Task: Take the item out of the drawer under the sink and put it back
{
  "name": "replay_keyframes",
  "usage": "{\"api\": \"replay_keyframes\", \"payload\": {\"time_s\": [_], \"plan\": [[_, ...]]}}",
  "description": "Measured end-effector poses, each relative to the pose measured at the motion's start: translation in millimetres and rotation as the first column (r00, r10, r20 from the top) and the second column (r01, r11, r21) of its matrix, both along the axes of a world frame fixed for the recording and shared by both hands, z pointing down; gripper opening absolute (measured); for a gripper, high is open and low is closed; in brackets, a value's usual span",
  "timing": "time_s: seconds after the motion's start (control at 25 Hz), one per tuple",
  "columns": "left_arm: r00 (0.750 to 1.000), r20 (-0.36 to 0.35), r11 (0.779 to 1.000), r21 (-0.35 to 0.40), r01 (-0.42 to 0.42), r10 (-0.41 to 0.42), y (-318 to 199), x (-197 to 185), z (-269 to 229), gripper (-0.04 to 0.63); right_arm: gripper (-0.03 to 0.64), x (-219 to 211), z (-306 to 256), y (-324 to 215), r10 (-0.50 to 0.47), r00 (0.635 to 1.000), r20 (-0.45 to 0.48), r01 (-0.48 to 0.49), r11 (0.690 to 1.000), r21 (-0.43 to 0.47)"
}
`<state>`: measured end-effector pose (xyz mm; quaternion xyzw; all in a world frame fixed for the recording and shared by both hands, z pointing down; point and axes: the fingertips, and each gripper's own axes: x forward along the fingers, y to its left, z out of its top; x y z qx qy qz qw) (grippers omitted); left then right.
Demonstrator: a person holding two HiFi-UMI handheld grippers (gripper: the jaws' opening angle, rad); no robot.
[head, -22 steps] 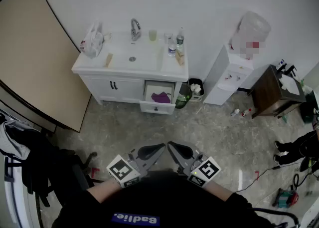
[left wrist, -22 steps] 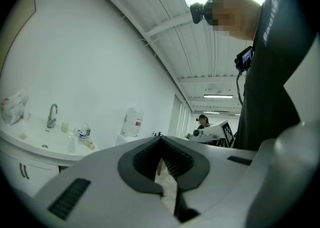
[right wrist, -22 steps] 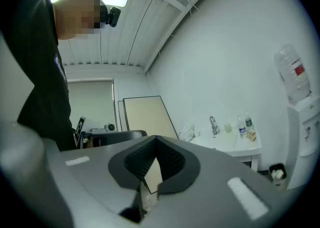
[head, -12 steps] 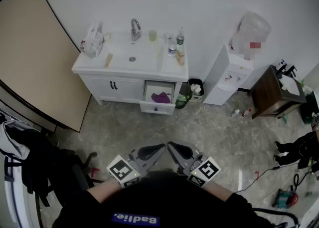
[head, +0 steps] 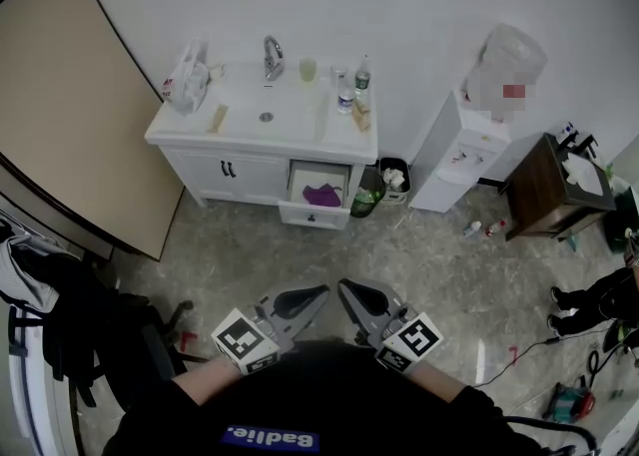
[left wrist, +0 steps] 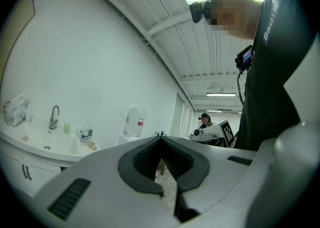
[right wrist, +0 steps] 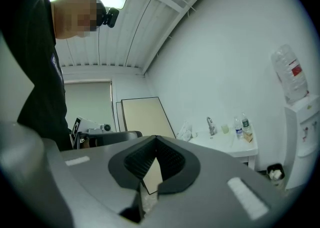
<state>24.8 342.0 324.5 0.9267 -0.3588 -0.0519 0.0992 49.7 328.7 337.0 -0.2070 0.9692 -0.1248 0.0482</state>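
Observation:
The white sink cabinet (head: 262,130) stands against the far wall. Its right-hand drawer (head: 318,201) is pulled open, and a purple item (head: 321,195) lies inside. Both grippers are held close to my body at the bottom of the head view, well short of the cabinet. My left gripper (head: 321,291) points level toward the right one, its jaws shut with nothing between them (left wrist: 161,138). My right gripper (head: 344,287) mirrors it, jaws also shut and empty (right wrist: 156,138). The sink (right wrist: 227,137) shows far off in both gripper views.
A beige board (head: 70,95) leans on the left wall. A bin (head: 392,177) and a green bottle (head: 365,200) stand beside the drawer, then a water dispenser (head: 469,150) and a wooden side table (head: 544,185). Dark clothes hang over a chair (head: 50,314). Another person's legs (head: 599,299) show at the right edge.

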Motion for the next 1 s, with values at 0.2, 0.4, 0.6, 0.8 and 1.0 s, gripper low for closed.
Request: {"api": "replay_keyframes", "payload": {"time_s": [0.2, 0.4, 0.6, 0.8, 1.0], "plan": [[0.999, -0.004, 0.999, -0.012, 0.047, -0.047, -9.8, 9.0, -2.0, 0.003, 0.002, 14.4, 1.5, -10.6, -0.009, 1.0, 0.001, 0.009, 1.0, -0.003], [0.997, 0.024, 0.997, -0.016, 0.08, -0.08, -10.6, 26.5, 7.4, 0.003, 0.002, 30.4, 5.3, -16.5, -0.027, 0.999, 0.025, 0.027, 0.999, -0.02], [0.993, 0.056, 0.994, -0.028, 0.11, -0.108, -22.9, 24.4, 16.5, 0.003, 0.002, 34.1, 13.0, -27.5, -0.024, 1.0, 0.015, 0.024, 0.999, -0.037], [0.993, 0.058, 0.994, -0.033, 0.106, -0.104, -59.0, 8.3, 26.3, 0.003, 0.002, 19.6, 9.2, -62.8, -0.008, 0.999, 0.047, 0.009, 1.0, -0.023], [0.995, 0.065, 0.996, -0.046, 0.081, -0.078, -113.4, -24.1, 44.0, 0.003, 0.002, -6.5, 25.8, -109.3, 0.031, 0.999, -0.032, -0.032, 0.999, -0.027]]}}
